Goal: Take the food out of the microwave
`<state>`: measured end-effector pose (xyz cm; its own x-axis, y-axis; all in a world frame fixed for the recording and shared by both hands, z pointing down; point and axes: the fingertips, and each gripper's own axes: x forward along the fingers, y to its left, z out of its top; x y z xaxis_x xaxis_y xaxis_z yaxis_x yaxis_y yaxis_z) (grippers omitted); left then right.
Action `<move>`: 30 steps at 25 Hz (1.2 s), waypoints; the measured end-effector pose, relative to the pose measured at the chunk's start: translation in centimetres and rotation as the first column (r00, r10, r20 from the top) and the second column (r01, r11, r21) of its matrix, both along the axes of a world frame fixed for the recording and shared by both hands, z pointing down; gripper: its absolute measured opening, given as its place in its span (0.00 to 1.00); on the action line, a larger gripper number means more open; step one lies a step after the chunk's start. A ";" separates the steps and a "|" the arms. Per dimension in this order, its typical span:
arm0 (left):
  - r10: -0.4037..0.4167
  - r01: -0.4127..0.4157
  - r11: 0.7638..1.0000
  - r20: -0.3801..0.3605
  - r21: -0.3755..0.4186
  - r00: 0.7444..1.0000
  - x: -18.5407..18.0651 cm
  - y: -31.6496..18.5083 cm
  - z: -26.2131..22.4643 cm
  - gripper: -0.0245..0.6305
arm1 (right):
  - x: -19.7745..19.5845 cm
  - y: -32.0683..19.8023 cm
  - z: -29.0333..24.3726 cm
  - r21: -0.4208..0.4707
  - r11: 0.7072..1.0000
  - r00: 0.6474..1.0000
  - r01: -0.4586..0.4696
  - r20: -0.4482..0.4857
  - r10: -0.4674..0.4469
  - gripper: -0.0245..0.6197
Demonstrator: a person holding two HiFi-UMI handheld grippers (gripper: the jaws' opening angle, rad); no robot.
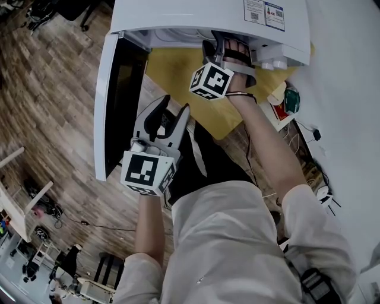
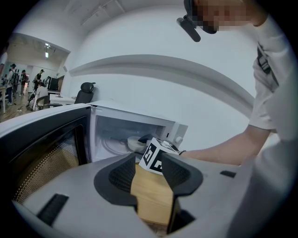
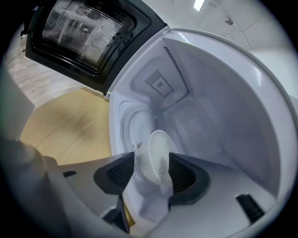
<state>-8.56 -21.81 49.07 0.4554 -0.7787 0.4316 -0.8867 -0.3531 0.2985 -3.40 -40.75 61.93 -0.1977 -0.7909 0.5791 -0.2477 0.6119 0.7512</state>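
Observation:
The white microwave point(image 1: 178, 18) stands on a yellow wooden table point(image 1: 178, 71) with its door point(image 1: 110, 101) swung wide to the left. A white bowl point(image 3: 156, 155) sits tilted on the glass turntable point(image 3: 135, 125) inside; the left gripper view shows the same bowl point(image 2: 135, 143) deep in the cavity. My right gripper point(image 3: 152, 162) reaches into the cavity, open, with the bowl between its fingers; whether the pads touch it I cannot tell. My left gripper point(image 1: 174, 107) hovers outside in front of the door, open and empty, pointing at the cavity.
The open door point(image 3: 88, 32) blocks the left side of the cavity. The cavity walls close in around my right gripper. A green and red object point(image 1: 291, 101) with cables lies right of the table. Wooden floor lies below.

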 end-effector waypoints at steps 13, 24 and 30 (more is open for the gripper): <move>-0.002 0.002 1.000 -0.005 -0.008 1.000 0.5 0.1 0.1 0.30 | 0.2 -0.7 0.2 0.046 0.998 0.998 -0.039 -0.049 0.041 0.31; -0.016 0.016 1.000 -0.006 -0.017 1.000 1.1 0.6 0.4 0.30 | 0.3 -0.4 0.6 0.117 0.993 0.994 -0.002 -0.110 0.015 0.24; -0.020 0.020 1.000 -0.001 -0.017 1.000 1.3 1.0 0.4 0.30 | 0.2 -0.3 0.5 0.134 0.991 0.993 0.015 -0.120 0.001 0.23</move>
